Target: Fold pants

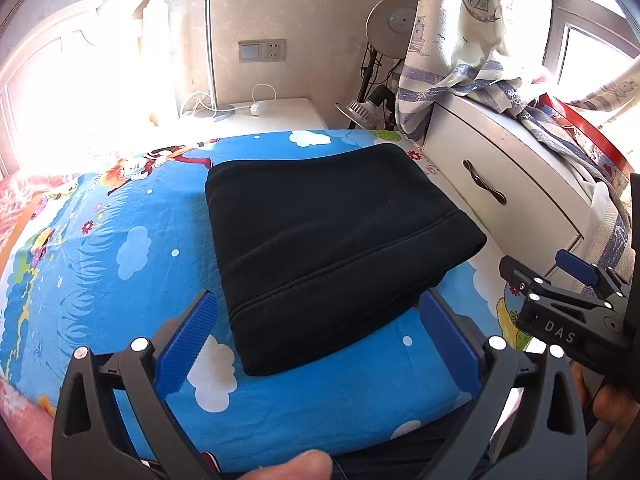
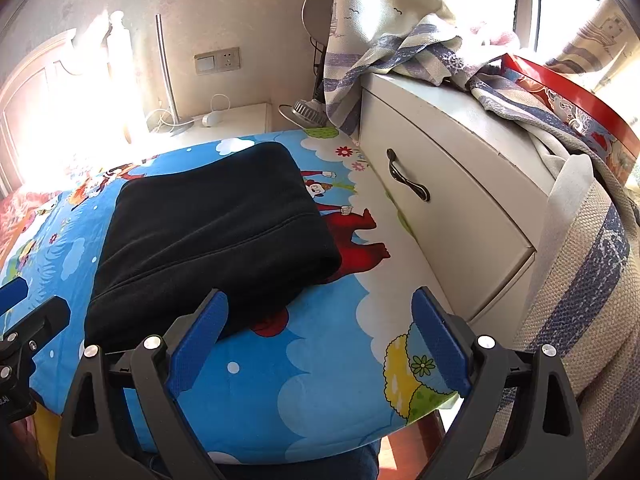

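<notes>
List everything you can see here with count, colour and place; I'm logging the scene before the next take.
pants: one, black, folded into a thick rectangle on the bed sheet
bed sheet: one, blue with cartoon clouds, covering the bed
cabinet: one, white with a dark handle, against the bed's right side
curtain: one, cream with blue stripes, draped over the cabinet top
red box: one, on the cabinet, under the cloth
nightstand: one, white, behind the bed, with a white cable on it
wall socket: one, grey, on the back wall
lamp: one, grey round head, in the corner
left gripper: one, black with blue pads, open, over the pants' near edge
right gripper: one, same build, open, beside the pants
</notes>
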Action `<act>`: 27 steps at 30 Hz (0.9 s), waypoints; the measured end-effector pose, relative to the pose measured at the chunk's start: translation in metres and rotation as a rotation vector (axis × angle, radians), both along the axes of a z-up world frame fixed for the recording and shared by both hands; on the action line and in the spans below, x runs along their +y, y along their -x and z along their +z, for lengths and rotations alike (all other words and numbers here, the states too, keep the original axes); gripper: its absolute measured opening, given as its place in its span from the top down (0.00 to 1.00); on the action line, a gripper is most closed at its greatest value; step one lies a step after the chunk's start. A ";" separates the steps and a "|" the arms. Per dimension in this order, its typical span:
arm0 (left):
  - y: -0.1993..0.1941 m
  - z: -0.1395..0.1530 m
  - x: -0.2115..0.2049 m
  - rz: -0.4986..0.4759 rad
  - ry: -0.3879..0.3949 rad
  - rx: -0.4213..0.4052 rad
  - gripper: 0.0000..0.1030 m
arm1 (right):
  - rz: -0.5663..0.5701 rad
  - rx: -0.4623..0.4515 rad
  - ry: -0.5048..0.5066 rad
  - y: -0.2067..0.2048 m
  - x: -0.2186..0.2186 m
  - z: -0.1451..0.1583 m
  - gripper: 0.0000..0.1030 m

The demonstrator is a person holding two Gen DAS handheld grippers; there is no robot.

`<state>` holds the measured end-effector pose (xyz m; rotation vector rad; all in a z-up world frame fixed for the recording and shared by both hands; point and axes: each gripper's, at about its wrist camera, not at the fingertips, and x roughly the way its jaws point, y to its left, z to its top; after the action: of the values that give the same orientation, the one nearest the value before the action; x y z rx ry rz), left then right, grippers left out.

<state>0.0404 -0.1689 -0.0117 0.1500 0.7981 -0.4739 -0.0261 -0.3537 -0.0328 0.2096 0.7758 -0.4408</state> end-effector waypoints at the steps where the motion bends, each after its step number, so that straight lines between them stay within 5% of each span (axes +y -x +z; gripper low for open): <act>1: 0.000 0.000 0.000 0.001 -0.004 -0.002 0.02 | -0.002 0.000 0.000 0.000 0.000 0.000 0.13; 27: 0.001 0.001 0.003 -0.018 0.028 0.007 0.02 | 0.000 -0.010 0.010 0.002 0.001 0.005 0.13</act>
<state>0.0396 -0.1661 -0.0103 0.1303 0.7974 -0.5028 -0.0277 -0.3531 -0.0278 0.2019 0.7635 -0.4434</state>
